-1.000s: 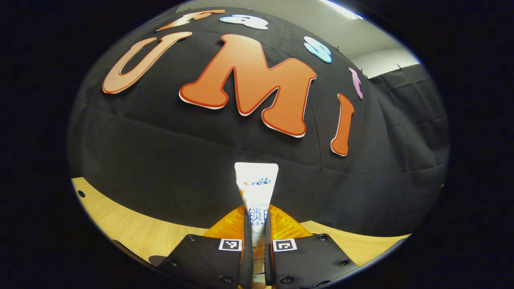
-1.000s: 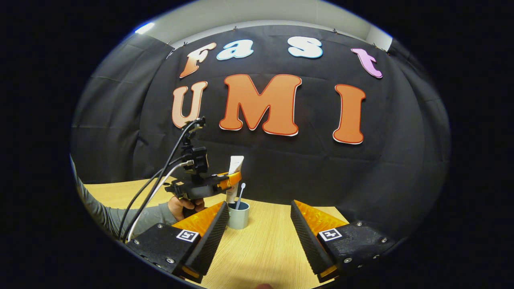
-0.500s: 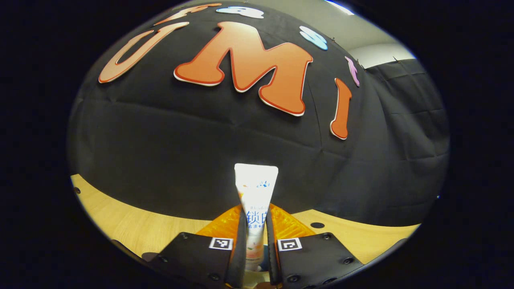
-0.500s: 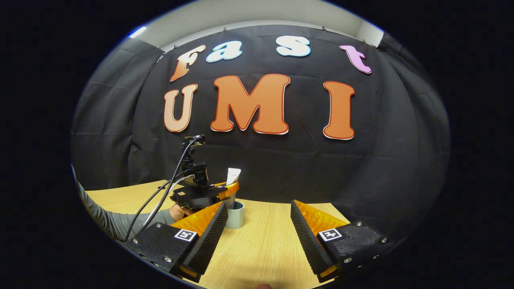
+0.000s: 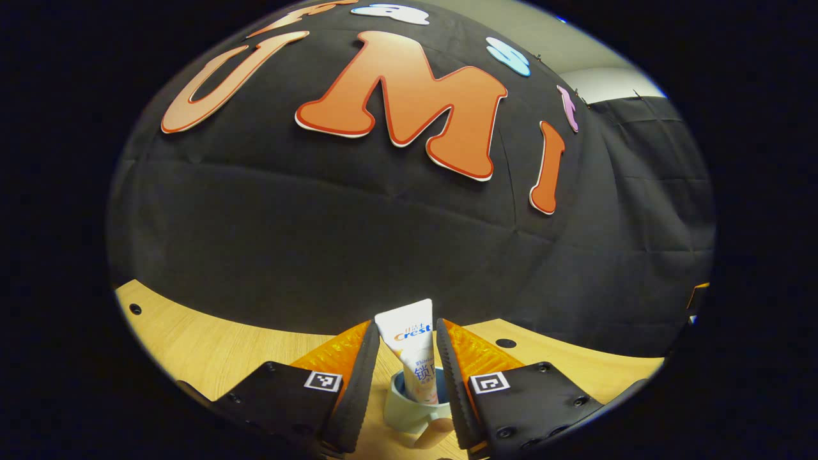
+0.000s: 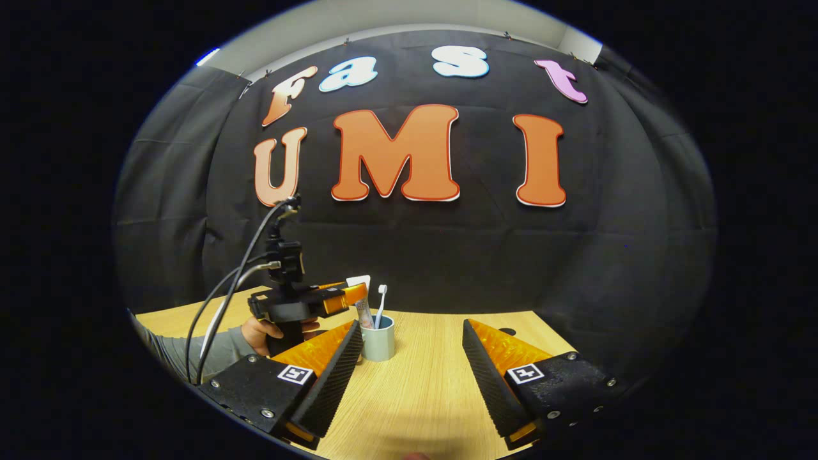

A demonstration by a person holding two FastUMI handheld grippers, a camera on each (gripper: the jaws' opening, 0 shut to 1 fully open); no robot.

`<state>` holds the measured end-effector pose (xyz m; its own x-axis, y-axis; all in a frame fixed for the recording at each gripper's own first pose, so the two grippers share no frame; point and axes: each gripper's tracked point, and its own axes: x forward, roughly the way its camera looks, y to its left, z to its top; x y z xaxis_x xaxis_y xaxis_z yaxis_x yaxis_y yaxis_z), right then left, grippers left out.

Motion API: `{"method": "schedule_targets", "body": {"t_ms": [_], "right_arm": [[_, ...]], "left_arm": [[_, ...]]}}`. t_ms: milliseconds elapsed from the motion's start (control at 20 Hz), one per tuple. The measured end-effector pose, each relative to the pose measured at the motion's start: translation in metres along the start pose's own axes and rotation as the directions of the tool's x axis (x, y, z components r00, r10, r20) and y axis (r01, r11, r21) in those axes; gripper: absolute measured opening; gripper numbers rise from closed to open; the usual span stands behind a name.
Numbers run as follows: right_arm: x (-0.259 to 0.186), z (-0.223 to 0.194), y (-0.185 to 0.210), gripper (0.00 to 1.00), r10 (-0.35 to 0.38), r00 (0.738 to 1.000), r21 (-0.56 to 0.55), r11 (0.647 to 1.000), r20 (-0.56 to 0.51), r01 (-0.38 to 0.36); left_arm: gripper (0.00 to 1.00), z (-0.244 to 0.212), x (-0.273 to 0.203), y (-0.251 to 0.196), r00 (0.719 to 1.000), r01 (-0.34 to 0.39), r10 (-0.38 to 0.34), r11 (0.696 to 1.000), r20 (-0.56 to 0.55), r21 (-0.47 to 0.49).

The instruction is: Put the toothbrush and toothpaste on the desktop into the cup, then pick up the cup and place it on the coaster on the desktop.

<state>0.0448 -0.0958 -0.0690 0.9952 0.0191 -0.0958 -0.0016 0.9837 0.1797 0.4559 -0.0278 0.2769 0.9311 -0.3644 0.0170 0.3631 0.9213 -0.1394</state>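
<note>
In the left gripper view the white toothpaste tube (image 5: 409, 342) stands upright in the pale cup (image 5: 401, 414). My left gripper (image 5: 407, 327) is open, with one finger on each side of the tube's top. The right gripper view shows the cup (image 6: 378, 346) on the wooden table, holding the tube (image 6: 362, 305) and a white toothbrush (image 6: 381, 301) with its head up. The left gripper (image 6: 348, 299) hovers at the tube there, held by a hand (image 6: 267, 329). My right gripper (image 6: 412, 358) is open and empty, nearer than the cup and to its right.
The wooden table (image 6: 422, 396) runs back to the black cloth wall. A small dark round spot (image 5: 505, 343) lies on the table to the right of the cup. Cables (image 6: 223, 306) trail from the left gripper over a grey sleeve (image 6: 172, 348).
The left gripper lowered the toothpaste into the cup and then opened, so the tube now stands free between its fingers. The right gripper stayed open and barely moved.
</note>
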Motion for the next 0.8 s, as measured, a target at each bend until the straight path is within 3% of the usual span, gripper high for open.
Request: {"method": "schedule_targets", "body": {"t_ms": [150, 300, 550, 800], "right_arm": [[0.009, -0.002, 0.01, 0.94, 0.011, 0.999, 0.011, 1.0, -0.034, -0.011], [0.02, -0.003, 0.02, 0.95, 0.02, 0.998, 0.015, 1.0, -0.066, -0.019], [0.047, -0.011, 0.041, 0.94, 0.043, 0.987, 0.016, 0.999, -0.157, -0.041], [0.077, -0.027, 0.051, 0.95, 0.027, 0.961, 0.029, 0.999, -0.275, -0.019]], "left_arm": [[0.77, 0.015, -0.025, 0.007, 1.0, -0.011, 0.011, 1.0, -0.003, 0.026], [0.86, 0.028, -0.05, 0.015, 1.0, -0.024, 0.025, 0.997, -0.011, 0.067], [0.96, 0.053, -0.097, 0.027, 0.998, -0.056, 0.056, 0.994, 0.002, 0.096], [0.97, 0.064, -0.147, 0.057, 0.987, -0.155, 0.16, 0.977, -0.024, 0.148]]}}
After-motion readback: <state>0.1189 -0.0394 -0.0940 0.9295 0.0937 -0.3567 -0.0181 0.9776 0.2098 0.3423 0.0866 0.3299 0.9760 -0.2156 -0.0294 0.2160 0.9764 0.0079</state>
